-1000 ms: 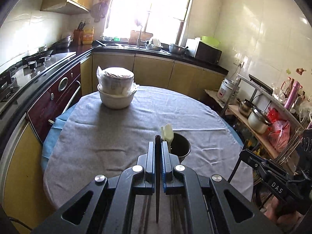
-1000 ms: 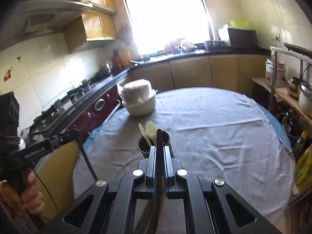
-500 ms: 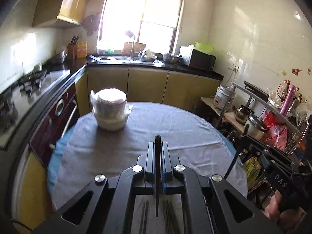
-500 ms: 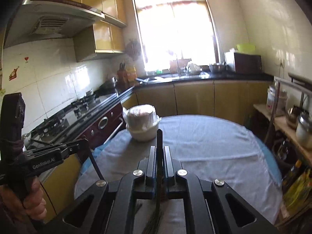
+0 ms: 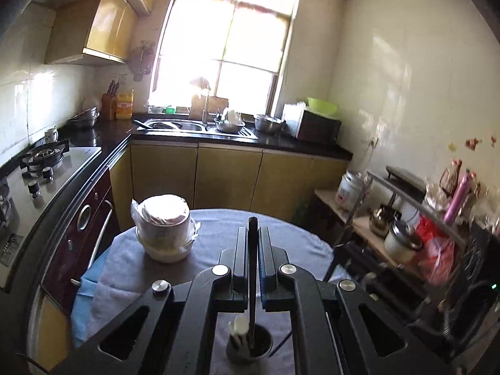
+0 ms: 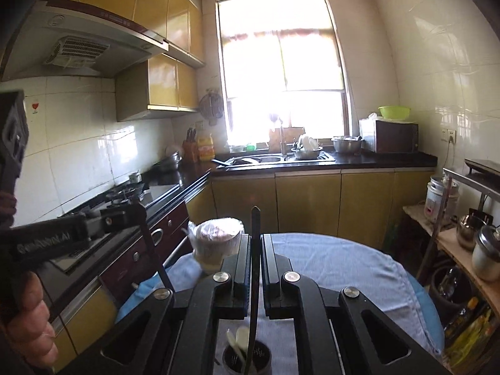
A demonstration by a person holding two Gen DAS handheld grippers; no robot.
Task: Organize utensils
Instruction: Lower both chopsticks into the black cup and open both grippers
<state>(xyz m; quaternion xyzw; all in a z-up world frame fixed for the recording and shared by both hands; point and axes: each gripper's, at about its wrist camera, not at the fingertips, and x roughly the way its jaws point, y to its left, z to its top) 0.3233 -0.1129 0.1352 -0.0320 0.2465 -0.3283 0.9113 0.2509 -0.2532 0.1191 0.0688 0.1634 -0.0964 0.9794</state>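
Each hand-held gripper, left [image 5: 252,237] and right [image 6: 255,243], is clamped on an upright chopstick [image 5: 252,281] [image 6: 254,268], lower end in the holder [image 5: 250,345].

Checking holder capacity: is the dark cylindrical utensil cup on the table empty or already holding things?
Not empty. The dark cylindrical utensil cup holds pale spoons standing upright, and the thin dark utensil gripped by the left tongs reaches down into it.

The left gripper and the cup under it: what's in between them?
A dark chopstick. The left gripper pinches it, and in the left wrist view it hangs down into the cup, beside white spoons.
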